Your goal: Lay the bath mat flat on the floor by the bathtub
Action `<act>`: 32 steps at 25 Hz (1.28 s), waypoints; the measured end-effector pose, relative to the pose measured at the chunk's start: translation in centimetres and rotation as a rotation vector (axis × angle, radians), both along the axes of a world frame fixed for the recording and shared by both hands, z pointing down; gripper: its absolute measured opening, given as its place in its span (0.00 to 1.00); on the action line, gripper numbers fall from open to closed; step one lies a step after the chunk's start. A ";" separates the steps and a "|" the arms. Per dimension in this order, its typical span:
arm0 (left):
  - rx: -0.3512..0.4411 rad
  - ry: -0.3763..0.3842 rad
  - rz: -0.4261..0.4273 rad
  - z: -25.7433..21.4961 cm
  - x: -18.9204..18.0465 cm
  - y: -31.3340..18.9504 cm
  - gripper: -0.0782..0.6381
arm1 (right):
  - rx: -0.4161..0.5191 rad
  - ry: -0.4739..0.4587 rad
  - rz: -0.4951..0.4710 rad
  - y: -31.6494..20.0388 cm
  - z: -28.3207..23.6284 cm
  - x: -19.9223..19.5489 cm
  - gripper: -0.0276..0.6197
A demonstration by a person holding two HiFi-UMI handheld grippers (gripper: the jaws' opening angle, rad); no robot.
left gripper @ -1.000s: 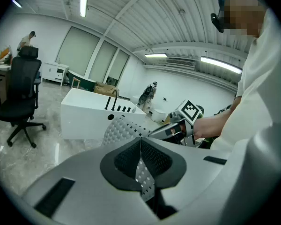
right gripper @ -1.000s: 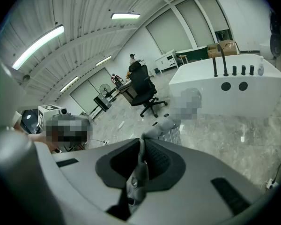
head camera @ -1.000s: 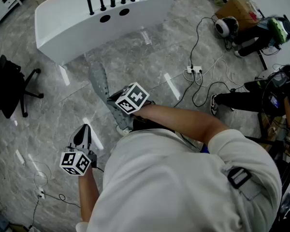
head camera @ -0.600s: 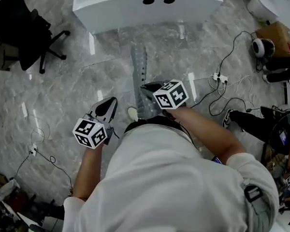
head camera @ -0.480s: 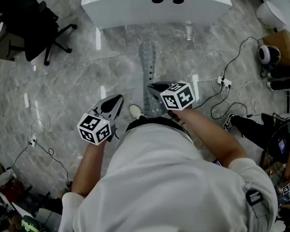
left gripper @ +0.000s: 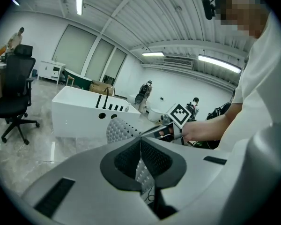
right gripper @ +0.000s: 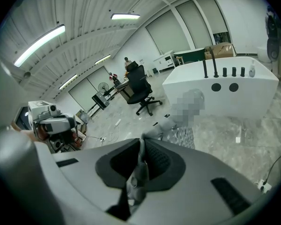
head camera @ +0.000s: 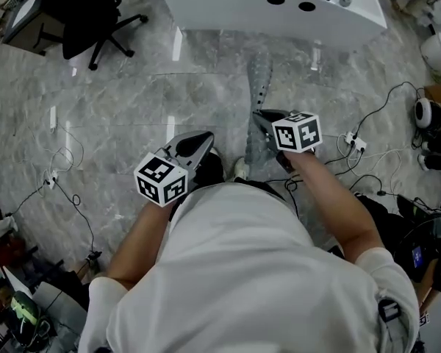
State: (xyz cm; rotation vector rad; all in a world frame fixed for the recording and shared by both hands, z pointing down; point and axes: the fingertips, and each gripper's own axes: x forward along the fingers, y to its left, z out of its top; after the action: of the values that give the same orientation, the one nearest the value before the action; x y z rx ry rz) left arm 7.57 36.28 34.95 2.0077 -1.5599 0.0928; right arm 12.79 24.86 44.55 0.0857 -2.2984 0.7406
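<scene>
My right claw is clamped on the bath mat, my left claw is closed together and holds nothing
The mat runs as a narrow strip from the right claw toward the bathtub, over the grey floor

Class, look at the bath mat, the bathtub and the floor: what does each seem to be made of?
Bath mat: likely soft rubber or plastic, grey and studded; it bends limply. Bathtub: glossy white, perhaps acrylic or ceramic. Floor: polished grey veined stone or tile; it mirrors the lights.
</scene>
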 end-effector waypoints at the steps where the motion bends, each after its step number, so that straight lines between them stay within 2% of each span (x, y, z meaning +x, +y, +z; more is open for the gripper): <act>1: -0.002 0.003 0.002 0.0 -0.1 0.0 0.13 | -0.006 0.002 0.007 -0.5 0.2 -0.5 0.10; 4: -0.008 0.009 0.012 0.2 -1.4 -0.7 0.13 | -0.009 0.004 0.023 -2.6 0.6 -2.3 0.10; 8: -0.009 0.029 0.027 1.2 -5.3 -3.9 0.13 | -0.007 -0.004 0.054 -6.3 0.8 -5.9 0.10; 15: 0.009 0.032 0.067 1.3 -15.7 -9.8 0.13 | -0.001 0.003 0.086 -10.3 1.2 -14.3 0.10; 23: -0.007 0.051 0.106 1.7 -26.8 -14.6 0.13 | 0.000 0.019 0.107 -14.9 2.4 -26.7 0.10; 28: -0.029 0.089 0.126 3.4 -30.4 -16.4 0.13 | 0.004 0.022 0.101 -17.7 3.6 -33.7 0.10; 32: -0.048 0.130 0.122 4.8 -31.8 -17.6 0.13 | -0.001 0.015 0.079 -19.4 4.6 -38.5 0.10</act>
State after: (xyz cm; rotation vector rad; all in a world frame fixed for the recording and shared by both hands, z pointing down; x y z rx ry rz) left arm -24.23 18.63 39.77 2.0284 -1.3433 0.0460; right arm -25.69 5.45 49.15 0.1818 -2.2916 0.7780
